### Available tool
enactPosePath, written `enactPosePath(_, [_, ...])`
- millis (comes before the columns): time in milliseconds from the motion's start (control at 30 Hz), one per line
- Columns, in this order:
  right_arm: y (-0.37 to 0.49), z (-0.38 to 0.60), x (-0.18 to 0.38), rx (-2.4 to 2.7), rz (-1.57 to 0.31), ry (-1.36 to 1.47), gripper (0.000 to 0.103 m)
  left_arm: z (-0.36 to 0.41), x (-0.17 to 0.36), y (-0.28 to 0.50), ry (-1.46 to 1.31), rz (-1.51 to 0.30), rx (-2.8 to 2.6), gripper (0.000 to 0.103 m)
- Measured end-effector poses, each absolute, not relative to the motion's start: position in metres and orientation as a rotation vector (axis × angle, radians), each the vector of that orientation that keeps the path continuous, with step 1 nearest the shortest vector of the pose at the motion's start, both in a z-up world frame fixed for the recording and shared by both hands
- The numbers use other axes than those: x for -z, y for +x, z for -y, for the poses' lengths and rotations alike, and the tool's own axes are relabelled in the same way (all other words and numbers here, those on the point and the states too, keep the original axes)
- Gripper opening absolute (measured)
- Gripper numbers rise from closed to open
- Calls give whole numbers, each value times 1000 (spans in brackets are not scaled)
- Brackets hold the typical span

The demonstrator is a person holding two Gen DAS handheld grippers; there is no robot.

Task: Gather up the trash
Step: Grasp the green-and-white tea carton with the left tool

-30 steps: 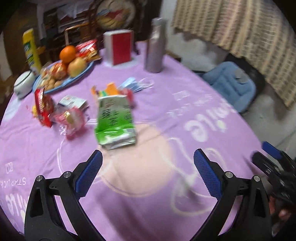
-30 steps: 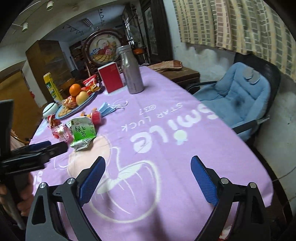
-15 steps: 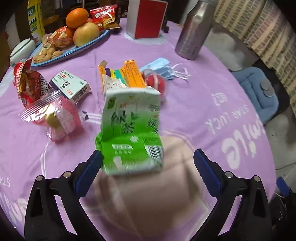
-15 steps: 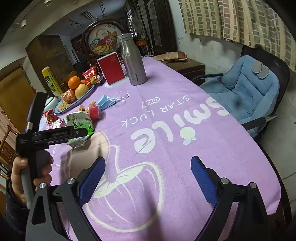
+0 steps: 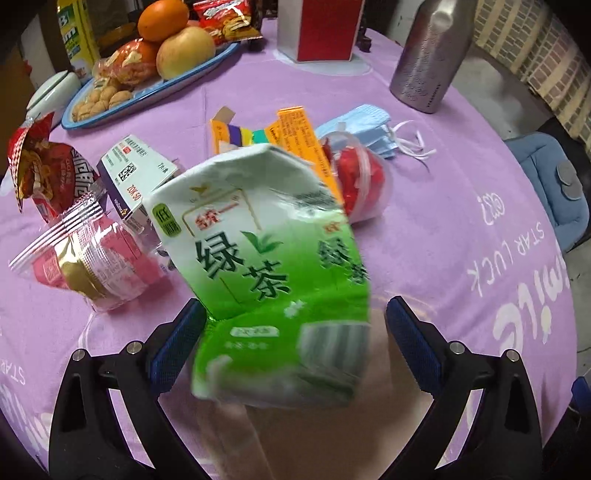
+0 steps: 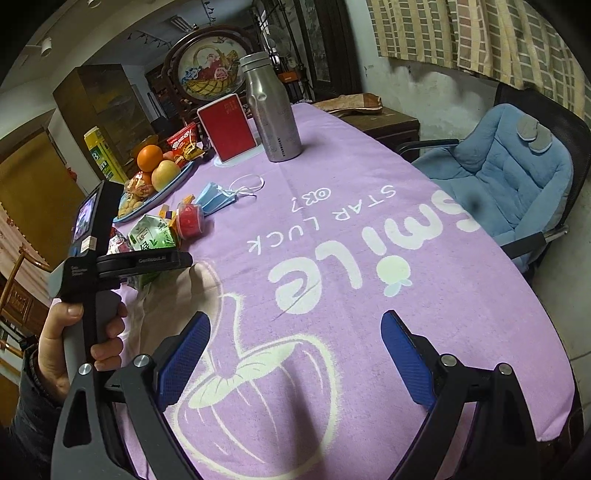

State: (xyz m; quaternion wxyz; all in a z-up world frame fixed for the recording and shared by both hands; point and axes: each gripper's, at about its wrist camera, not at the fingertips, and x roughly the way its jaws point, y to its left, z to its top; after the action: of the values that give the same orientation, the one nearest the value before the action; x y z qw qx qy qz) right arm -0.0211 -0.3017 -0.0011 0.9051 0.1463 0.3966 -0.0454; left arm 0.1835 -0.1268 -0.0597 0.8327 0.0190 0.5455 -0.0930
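Observation:
A crumpled green tea carton point(image 5: 266, 266) lies on the purple tablecloth point(image 5: 461, 221). My left gripper point(image 5: 295, 347) is open, its blue pads on either side of the carton's near end; whether the left pad touches it I cannot tell. Behind it lie a clear pink snack wrapper point(image 5: 81, 266), a red snack bag point(image 5: 44, 173), a small white medicine box point(image 5: 136, 173), an orange flattened box point(image 5: 299, 136), a red plastic cup point(image 5: 362, 184) and a blue face mask point(image 5: 369, 125). My right gripper point(image 6: 295, 365) is open and empty over the tablecloth's white print; the carton also shows in its view point(image 6: 151, 240).
A blue plate with fruit and nuts point(image 5: 147, 85), a red and white box point(image 5: 321, 29) and a steel bottle point(image 5: 428, 62) stand at the back. A white lidded bowl point(image 5: 51, 92) is at the far left. A blue cushioned chair point(image 6: 498, 173) stands beside the table's right edge.
My left gripper has moved forward to the green carton, which now sits between its pads. The right gripper has stayed almost still.

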Motion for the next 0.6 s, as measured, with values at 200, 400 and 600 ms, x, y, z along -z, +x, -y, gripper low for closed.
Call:
enactPosePath(200, [-21,296,-1,82,-817,291,92,125,57,176,95,-1125,186,77])
enactPosePath(400, [-17,287,-4,64,-812,280,92,118,44,155,50,-1161,263,36])
enactPosePath(600, [-8,275,-6,42,-818,277,92,99,17,120,69,-1067,310,22])
